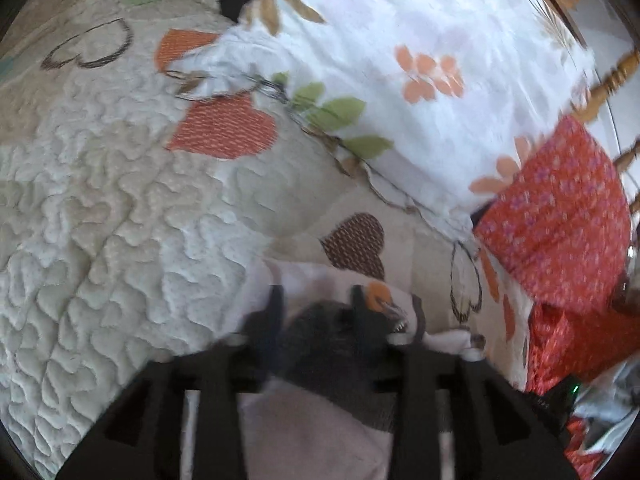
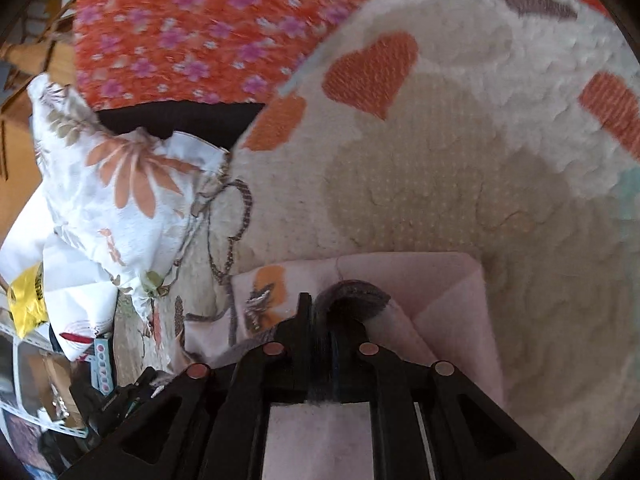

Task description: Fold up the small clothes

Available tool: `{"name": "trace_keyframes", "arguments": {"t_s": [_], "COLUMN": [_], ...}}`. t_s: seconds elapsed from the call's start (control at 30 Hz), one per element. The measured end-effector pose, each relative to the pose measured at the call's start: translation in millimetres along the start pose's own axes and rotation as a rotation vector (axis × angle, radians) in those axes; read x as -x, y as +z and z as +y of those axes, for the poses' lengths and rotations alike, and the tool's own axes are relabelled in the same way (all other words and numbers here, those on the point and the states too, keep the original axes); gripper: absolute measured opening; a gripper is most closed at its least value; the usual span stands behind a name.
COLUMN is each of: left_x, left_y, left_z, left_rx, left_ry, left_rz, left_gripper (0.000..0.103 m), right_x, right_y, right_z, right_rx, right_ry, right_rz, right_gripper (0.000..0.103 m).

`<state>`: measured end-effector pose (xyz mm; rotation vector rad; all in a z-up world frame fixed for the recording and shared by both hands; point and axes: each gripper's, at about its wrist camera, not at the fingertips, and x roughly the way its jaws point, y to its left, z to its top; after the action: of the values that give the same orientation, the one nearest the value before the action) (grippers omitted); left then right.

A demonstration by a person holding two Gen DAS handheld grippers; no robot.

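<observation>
Pink fabric, a small garment [image 2: 448, 300] with an orange print and a dark collar, lay on the quilted bed cover [image 1: 100, 240] directly under and just ahead of both tools. In the right wrist view it looked already partly folded: a flat pale panel with a crisp corner reached out ahead and to the right of the fingers, and its long edge ran across the view rather than away from it. The printed part lay to the left, towards the white floral pillow [image 2: 120, 200] and the red flowered cloth [image 2: 180, 32] beyond.

My reading is that the next move turned on the collar end. That dark ribbed edge sat at the tips of both tools, so neither had to reach, and the free pink panel extended mostly to the right hand's side.

The right hand-held gripper [image 2: 332, 320] had its jaws nearly together, with the dark collar band caught between the tips, so it appeared to be pinching the garment there. The left hand-held gripper [image 1: 316, 312] stood partly open, with a clear gap between its fingers. Dark collar fabric and the orange print lay in and around that gap, but motion blur kept me from telling whether the pads pressed on the cloth; I judged they did not. If so, the right hand alone carried the garment just then.
</observation>
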<state>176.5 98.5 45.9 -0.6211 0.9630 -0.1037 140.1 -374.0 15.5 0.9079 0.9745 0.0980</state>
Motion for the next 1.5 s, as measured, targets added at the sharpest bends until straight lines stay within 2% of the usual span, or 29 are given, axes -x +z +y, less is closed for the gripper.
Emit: {"name": "trace_keyframes", "arguments": {"t_s": [0.07,0.1,0.13,0.2,0.23,0.33,0.43,0.63,0.73,0.87,0.97,1.1,1.2,1.33,1.5], "left_x": [8,13,17,27,30,42,51,61,65,82,99,127,142,152,159], "left_y": [3,4,4,2,1,-6,-13,-37,-49,-69,-81,-101,-120,-143,-165], "left_z": [4,4,3,-2,-5,-16,-24,-31,-29,-26,-26,-28,-26,-23,-34], "left_rx": [0.02,0.014,0.006,-0.026,-0.04,-0.115,-0.176,-0.289,-0.313,-0.331,-0.308,-0.298,-0.295,-0.295,-0.385], "left_ry": [-0.001,0.003,0.012,0.04,0.049,0.093,0.126,0.222,0.234,0.229,0.203,0.145,0.14,0.152,0.214], "left_rz": [-0.02,-0.03,-0.041,-0.068,-0.077,-0.102,-0.114,-0.107,-0.077,-0.043,-0.03,-0.047,-0.057,-0.064,-0.126], "left_gripper": [0.046,0.048,0.051,0.056,0.058,0.059,0.064,0.067,0.067,0.067,0.07,0.078,0.08,0.081,0.082], "right_x": [3,7,15,32,37,56,62,39,30,25,21,16,26,49,88], "right_y": [2,4,6,8,9,10,4,-29,-51,-78,-94,-110,-114,-118,-139], "right_z": [3,6,9,13,15,21,30,62,76,84,83,68,51,36,44], "right_rx": [0.01,0.02,0.031,0.048,0.053,0.071,0.111,0.275,0.37,0.448,0.448,0.415,0.373,0.305,0.325], "right_ry": [0.007,0.018,0.021,0.01,0.011,0.025,-0.006,-0.095,-0.149,-0.163,-0.179,-0.285,-0.337,-0.354,-0.288], "right_rz": [-0.01,-0.03,-0.064,-0.136,-0.152,-0.189,-0.195,-0.089,-0.051,-0.007,0.026,0.074,0.076,0.083,0.05], "right_gripper": [0.014,0.024,0.04,0.06,0.061,0.061,0.061,0.061,0.06,0.057,0.056,0.056,0.056,0.056,0.056]}}
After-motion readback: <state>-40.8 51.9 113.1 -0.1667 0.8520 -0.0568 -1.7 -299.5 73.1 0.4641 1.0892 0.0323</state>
